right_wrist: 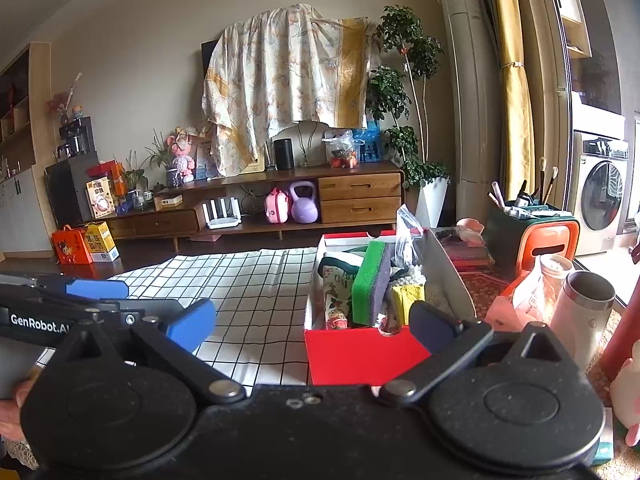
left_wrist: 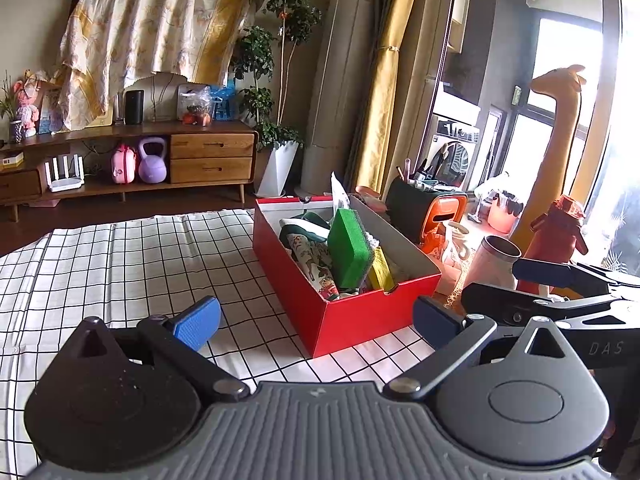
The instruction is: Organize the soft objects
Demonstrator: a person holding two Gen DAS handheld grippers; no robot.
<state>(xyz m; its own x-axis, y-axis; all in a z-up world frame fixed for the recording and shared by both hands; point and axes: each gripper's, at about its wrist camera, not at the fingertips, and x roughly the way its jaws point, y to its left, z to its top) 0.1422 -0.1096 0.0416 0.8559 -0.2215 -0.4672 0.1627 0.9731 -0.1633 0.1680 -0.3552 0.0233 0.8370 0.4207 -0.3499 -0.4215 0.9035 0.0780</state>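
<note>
A red box [left_wrist: 360,316] stands on the checked cloth [left_wrist: 120,264] and holds soft things: a green sponge [left_wrist: 350,246] upright, a yellow sponge [left_wrist: 380,274], a patterned cloth [left_wrist: 316,264] and a clear plastic bag [right_wrist: 406,236]. The box [right_wrist: 360,352] also shows in the right wrist view, with the green sponge [right_wrist: 370,284] and yellow sponge [right_wrist: 408,296]. My left gripper [left_wrist: 318,318] is open and empty, just in front of the box. My right gripper [right_wrist: 312,326] is open and empty, near the box's front wall. Each gripper shows at the other view's edge.
A steel cup [left_wrist: 500,260] and a red bottle [left_wrist: 560,236] stand right of the box. An orange-and-green organiser [right_wrist: 532,236] with brushes stands behind. A wooden TV cabinet [right_wrist: 280,200] lines the far wall. A yellow giraffe toy [left_wrist: 560,152] rises at right.
</note>
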